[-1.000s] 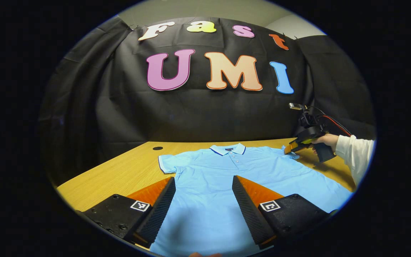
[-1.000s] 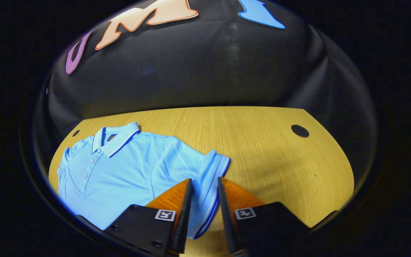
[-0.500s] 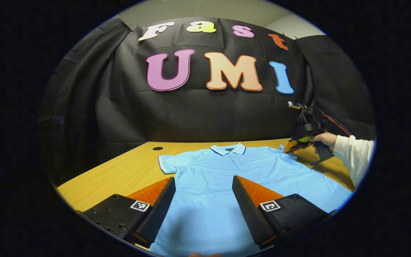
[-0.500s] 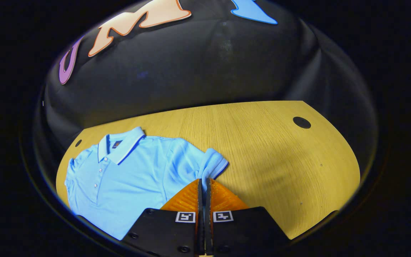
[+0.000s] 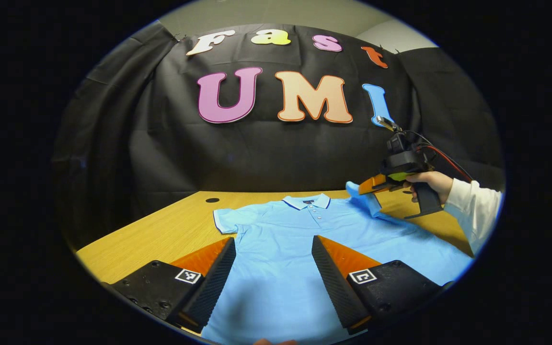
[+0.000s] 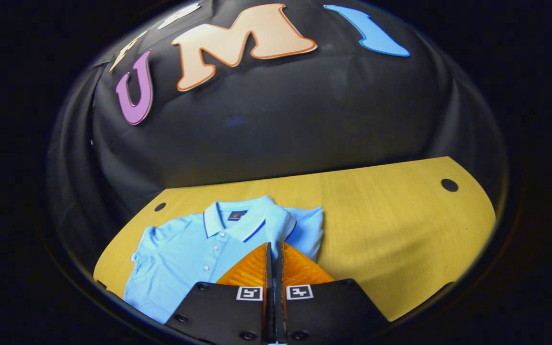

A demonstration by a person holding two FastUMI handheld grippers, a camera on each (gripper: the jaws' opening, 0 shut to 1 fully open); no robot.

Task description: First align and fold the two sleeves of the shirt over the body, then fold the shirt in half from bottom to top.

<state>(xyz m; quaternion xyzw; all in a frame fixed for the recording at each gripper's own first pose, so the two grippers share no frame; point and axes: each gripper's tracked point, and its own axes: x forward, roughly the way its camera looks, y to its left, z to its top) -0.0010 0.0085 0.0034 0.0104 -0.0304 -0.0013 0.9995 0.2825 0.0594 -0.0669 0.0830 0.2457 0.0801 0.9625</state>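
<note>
A light blue short-sleeved polo shirt [image 5: 285,239] lay flat, collar toward the black cloth wall, on the yellow wood-grain table [image 5: 170,230]. The left gripper view showed the left gripper [image 5: 273,273] hovering over the shirt's lower body, its jaws spread wide and grasping nothing. Farther off in that view, a hand [image 5: 427,182] in a white sleeve [image 5: 472,206] held the right gripper [image 6: 274,254]. The right gripper view showed those jaws clenched on the shirt's sleeve [image 6: 281,225], lifted off the table near the collar [image 6: 230,223].
</note>
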